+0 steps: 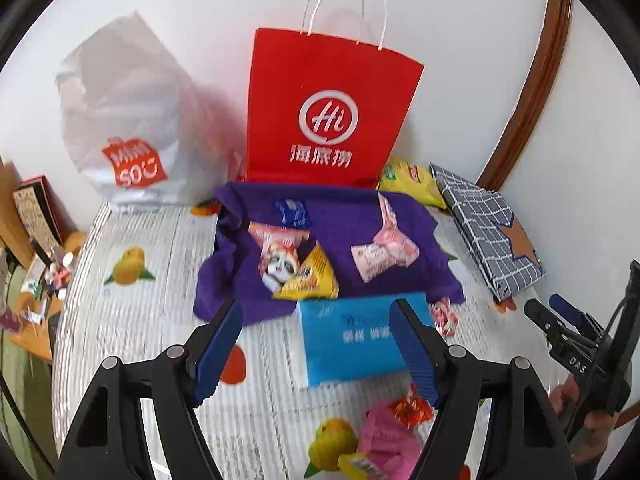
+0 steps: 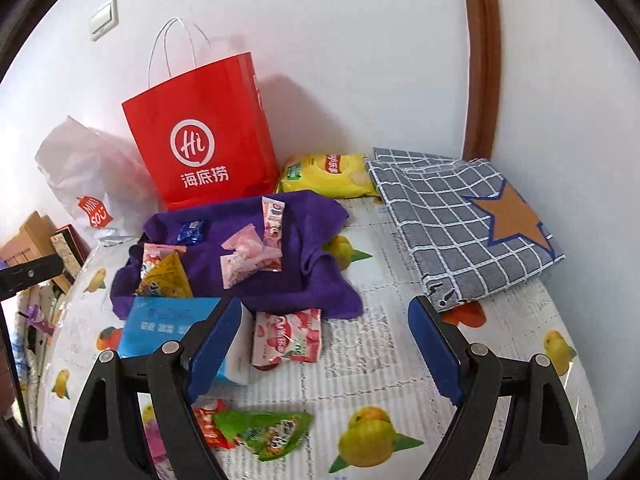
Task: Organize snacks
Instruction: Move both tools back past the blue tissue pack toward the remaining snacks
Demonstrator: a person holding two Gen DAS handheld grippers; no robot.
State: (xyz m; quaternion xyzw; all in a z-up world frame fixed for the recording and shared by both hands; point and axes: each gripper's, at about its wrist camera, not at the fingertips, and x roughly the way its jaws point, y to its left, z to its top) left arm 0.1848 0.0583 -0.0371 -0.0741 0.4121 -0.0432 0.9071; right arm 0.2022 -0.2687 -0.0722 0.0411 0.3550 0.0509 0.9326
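Left wrist view: left gripper (image 1: pixel 316 350) is held wide apart, empty, above the blue tissue pack (image 1: pixel 352 340) on the fruit-print tablecloth (image 1: pixel 140 320). Right gripper (image 2: pixel 326 346) is likewise spread, holding nothing, just over a pink-and-white snack packet (image 2: pixel 287 338). More packets lie on the purple cloth (image 2: pixel 296 272). The packet is judged light, crinkly, slippery and crushable; a pinch across a flat sealed edge is advised.

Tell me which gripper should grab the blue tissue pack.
Left. The left gripper is open with the blue tissue pack right between its fingers; from the right gripper, also open, the pack sits off to its left side.
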